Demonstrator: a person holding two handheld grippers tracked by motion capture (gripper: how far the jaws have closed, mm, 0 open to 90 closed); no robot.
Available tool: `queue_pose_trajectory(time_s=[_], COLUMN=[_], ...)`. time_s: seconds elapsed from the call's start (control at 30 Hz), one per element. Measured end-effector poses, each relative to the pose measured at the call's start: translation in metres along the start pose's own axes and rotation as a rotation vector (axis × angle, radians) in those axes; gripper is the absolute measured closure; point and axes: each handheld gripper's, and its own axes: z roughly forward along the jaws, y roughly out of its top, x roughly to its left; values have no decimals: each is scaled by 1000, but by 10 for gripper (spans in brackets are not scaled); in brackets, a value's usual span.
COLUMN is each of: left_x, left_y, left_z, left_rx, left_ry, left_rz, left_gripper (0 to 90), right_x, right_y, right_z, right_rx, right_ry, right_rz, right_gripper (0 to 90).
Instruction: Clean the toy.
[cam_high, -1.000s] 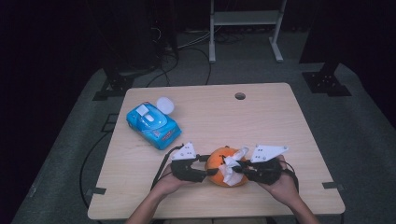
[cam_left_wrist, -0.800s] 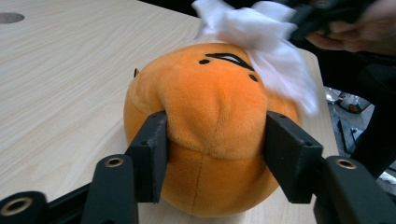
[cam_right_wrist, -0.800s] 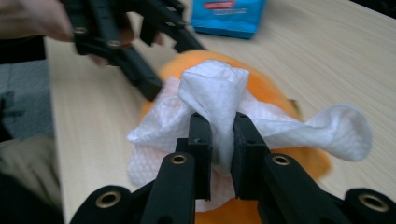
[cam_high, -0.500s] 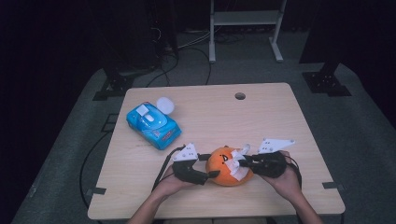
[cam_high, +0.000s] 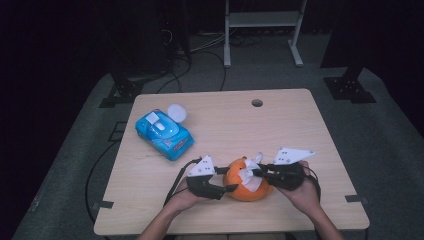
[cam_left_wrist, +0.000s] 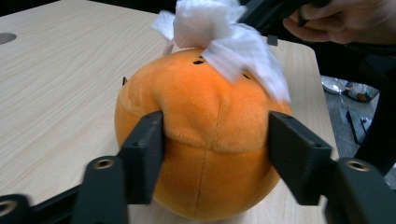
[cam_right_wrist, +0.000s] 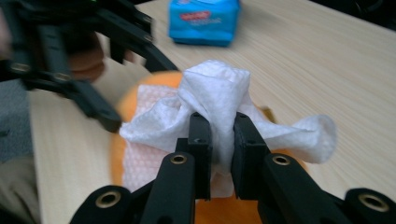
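Observation:
An orange plush toy (cam_high: 239, 189) rests near the table's front edge. My left gripper (cam_high: 229, 181) reaches it from the left; its jaws have just been opening. In the left gripper view the pads (cam_left_wrist: 148, 140) still press into both sides of the toy (cam_left_wrist: 196, 98), with the left gripper (cam_left_wrist: 215, 135) around it. My right gripper (cam_high: 258, 173) comes from the right and is shut on a crumpled white wipe (cam_high: 250, 176) lying on top of the toy. In the right gripper view the wipe (cam_right_wrist: 215, 91) bunches between the right gripper (cam_right_wrist: 219, 128) jaws, above the toy (cam_right_wrist: 135, 95).
A blue pack of wipes (cam_high: 164, 132) lies at the table's left, with a small white round object (cam_high: 176, 112) just behind it. A cable hole (cam_high: 257, 103) sits near the far edge. A metal stand (cam_high: 262, 20) and cables are on the floor beyond.
The right gripper has shifted slightly away from the front edge, dragging the wipe over the toy's top. The left hand has stayed in place on the toy.

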Motion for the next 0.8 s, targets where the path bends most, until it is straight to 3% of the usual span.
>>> queue_pose_trajectory(time_s=[0.07, 0.1, 0.17, 0.23, 0.37, 0.4, 0.43, 0.6, 0.63, 0.7, 0.73, 0.77, 0.8], left_x=[0, 0, -1, -2, -9, -9, -11, -4, -1, 1, 1, 0, 0], left_y=[0, 0, 0, 0, 4, 4, 4, 0, -2, 0, 0, 1, 1], left_z=[1, 4, 4, 3, 6, 6, 5, 3, 3, 4, 4, 6, 6], left_rx=[-7, -8, 1, 3, 4, 4, 21, 6, -18, -31, -31, -31, -31], left_ry=[6, 12, 20, 21, 17, 17, 25, 3, -5, -12, -12, -16, -16], left_rz=[-18, -33, -12, 4, 34, 34, 59, 31, -11, -58, -58, -102, -102], left_gripper=[259, 250, 280, 335, 349, 355, 360, 356, 337, 279, 249, 224, 212], right_x=[-6, -11, -8, -2, 22, 22, 31, 16, 4, -3, -3, -3, -3], right_y=[-4, -7, -6, -1, 10, 10, 12, 10, 3, -3, -3, -3, -3], right_z=[-1, -3, -3, -4, 2, 2, 8, 5, 3, 2, 2, 2, 2], right_rx=[11, 16, 19, 3, -18, -18, -2, 0, 10, 12, 12, 16, 16], right_ry=[-6, -5, -11, -5, 46, 46, 36, -7, -12, 1, 1, 10, 10], right_rz=[22, 42, 31, 16, -47, -47, -95, -53, -9, 27, 27, 30, 30], right_gripper=[792, 792, 792, 792, 792, 792, 792, 793, 793, 794, 794, 795, 795])
